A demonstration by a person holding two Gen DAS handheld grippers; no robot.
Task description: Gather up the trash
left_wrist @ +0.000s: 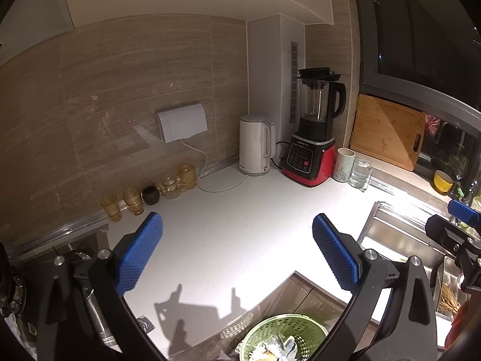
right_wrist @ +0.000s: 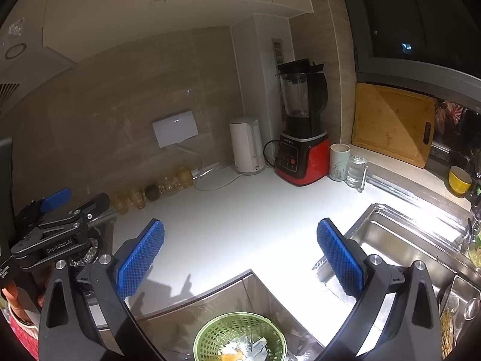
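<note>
A green mesh bin (left_wrist: 284, 338) stands on the floor below the counter's front edge, with crumpled white and orange trash (left_wrist: 275, 350) in it. It also shows in the right wrist view (right_wrist: 239, 337) with the trash (right_wrist: 245, 350). My left gripper (left_wrist: 237, 252) is open and empty above the white counter (left_wrist: 240, 210). My right gripper (right_wrist: 240, 255) is open and empty above the counter (right_wrist: 240, 216), to the right of the left one. The left gripper also shows at the right wrist view's left edge (right_wrist: 57, 219). The right gripper shows at the left wrist view's right edge (left_wrist: 457, 228).
At the back wall stand amber glasses (left_wrist: 132, 200), a white kettle (left_wrist: 255, 146), a red blender (left_wrist: 312, 138), a mug (left_wrist: 344, 164) and a glass jug (left_wrist: 359, 171). A steel sink (right_wrist: 399, 240) lies right. A cutting board (left_wrist: 387, 129) leans behind it. A stove (left_wrist: 75, 258) is left.
</note>
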